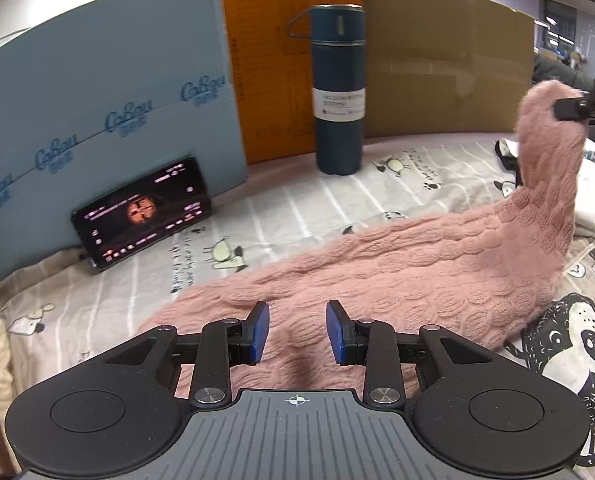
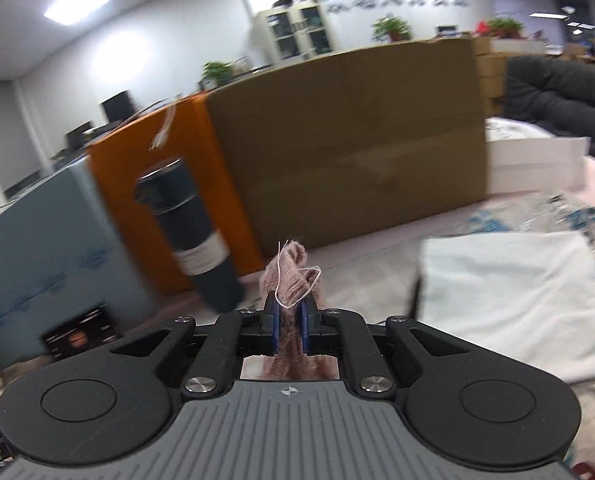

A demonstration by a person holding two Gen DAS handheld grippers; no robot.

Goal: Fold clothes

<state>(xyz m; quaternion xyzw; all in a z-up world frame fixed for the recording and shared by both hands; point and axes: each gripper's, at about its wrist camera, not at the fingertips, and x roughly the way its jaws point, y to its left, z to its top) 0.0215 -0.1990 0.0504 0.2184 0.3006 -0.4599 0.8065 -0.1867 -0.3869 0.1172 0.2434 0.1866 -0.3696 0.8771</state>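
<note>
A pink knitted garment (image 1: pixel 397 276) lies stretched across the patterned bedsheet (image 1: pixel 289 208). My left gripper (image 1: pixel 297 332) is open, its blue pads just above the garment's near end, holding nothing. My right gripper (image 1: pixel 573 109) shows at the far right of the left wrist view, shut on the garment's far end and lifting it high off the sheet. In the right wrist view my right gripper (image 2: pixel 289 320) pinches a bunch of the pink knit (image 2: pixel 291 276) between its pads, with a loose white thread hanging from it.
A dark blue flask (image 1: pixel 337 92) stands at the back by blue (image 1: pixel 97 112), orange (image 1: pixel 269 64) and brown cardboard panels (image 1: pixel 445 60). A lit phone (image 1: pixel 141 216) leans on the blue panel. A white folded cloth (image 2: pixel 509 292) lies to the right.
</note>
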